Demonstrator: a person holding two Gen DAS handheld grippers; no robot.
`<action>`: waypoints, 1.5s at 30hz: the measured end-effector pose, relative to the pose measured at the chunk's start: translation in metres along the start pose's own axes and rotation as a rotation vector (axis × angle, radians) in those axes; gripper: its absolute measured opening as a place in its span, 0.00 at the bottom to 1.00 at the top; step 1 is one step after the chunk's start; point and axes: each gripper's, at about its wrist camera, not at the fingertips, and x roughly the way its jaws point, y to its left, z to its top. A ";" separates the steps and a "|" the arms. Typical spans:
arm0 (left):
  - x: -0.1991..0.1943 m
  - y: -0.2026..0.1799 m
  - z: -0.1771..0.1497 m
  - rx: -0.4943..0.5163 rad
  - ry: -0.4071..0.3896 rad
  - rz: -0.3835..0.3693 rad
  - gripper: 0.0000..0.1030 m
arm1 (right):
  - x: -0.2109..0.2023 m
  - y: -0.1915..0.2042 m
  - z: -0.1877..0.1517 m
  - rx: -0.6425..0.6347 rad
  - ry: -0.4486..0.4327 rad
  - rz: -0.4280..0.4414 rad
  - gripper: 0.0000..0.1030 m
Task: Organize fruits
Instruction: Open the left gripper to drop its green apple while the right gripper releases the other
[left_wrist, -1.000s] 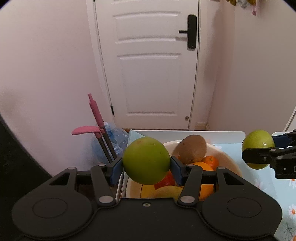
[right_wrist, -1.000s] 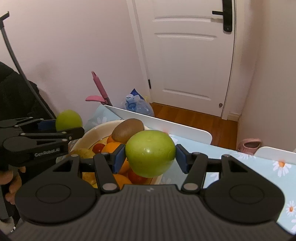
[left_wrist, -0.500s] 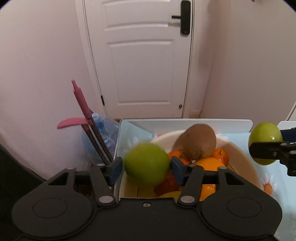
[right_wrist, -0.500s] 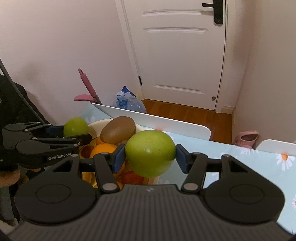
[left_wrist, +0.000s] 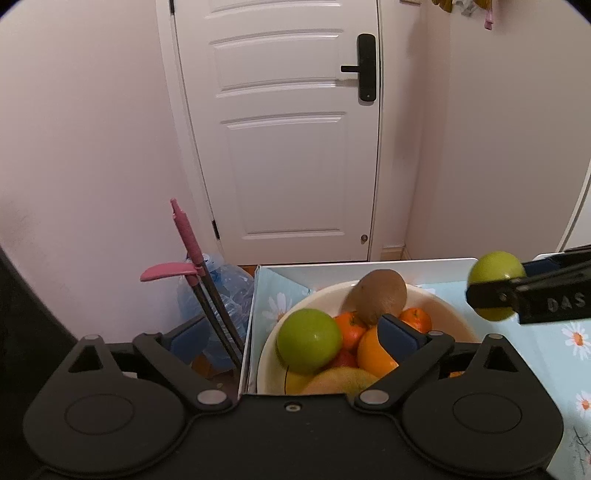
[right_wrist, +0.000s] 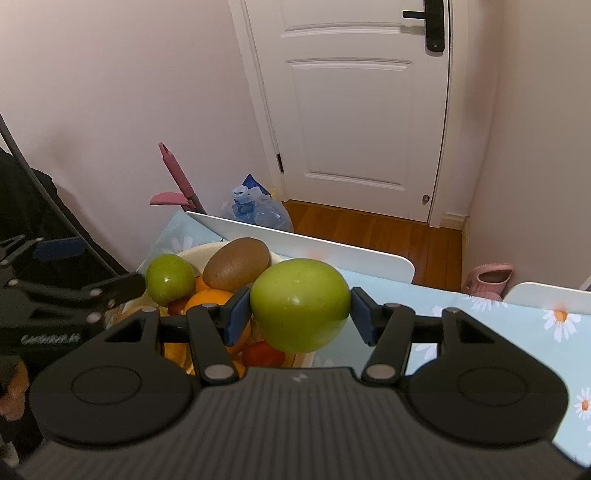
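Note:
A cream bowl (left_wrist: 439, 299) holds a kiwi (left_wrist: 378, 294), oranges (left_wrist: 375, 350) and other fruit. My left gripper (left_wrist: 291, 338) is open; a green apple (left_wrist: 308, 340) lies free on the fruit pile at the bowl's left side, clear of both pads. The same apple shows in the right wrist view (right_wrist: 170, 278) beside the kiwi (right_wrist: 236, 267). My right gripper (right_wrist: 299, 310) is shut on a second green apple (right_wrist: 300, 304), held above the bowl's right edge; it also shows in the left wrist view (left_wrist: 493, 277).
The bowl stands on a table with a blue daisy cloth (right_wrist: 480, 317) and white raised edge (right_wrist: 295, 240). Beyond the edge are a pink-handled tool (left_wrist: 188, 240), a water jug (right_wrist: 258, 212), a white door (left_wrist: 288, 129) and a pink slipper (right_wrist: 487, 278).
My left gripper has opened and let go of its green apple, which now rests in the bowl. My right gripper still holds its apple and has moved slightly.

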 end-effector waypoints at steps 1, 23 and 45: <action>-0.003 -0.001 -0.001 -0.004 0.002 0.001 0.97 | 0.001 0.000 0.000 0.001 0.003 0.004 0.71; -0.015 -0.001 -0.032 -0.034 0.040 0.032 0.97 | 0.019 0.004 -0.011 0.018 -0.065 0.049 1.00; -0.108 -0.040 -0.019 -0.060 -0.040 0.002 0.97 | -0.132 -0.006 -0.031 0.048 -0.163 -0.044 1.00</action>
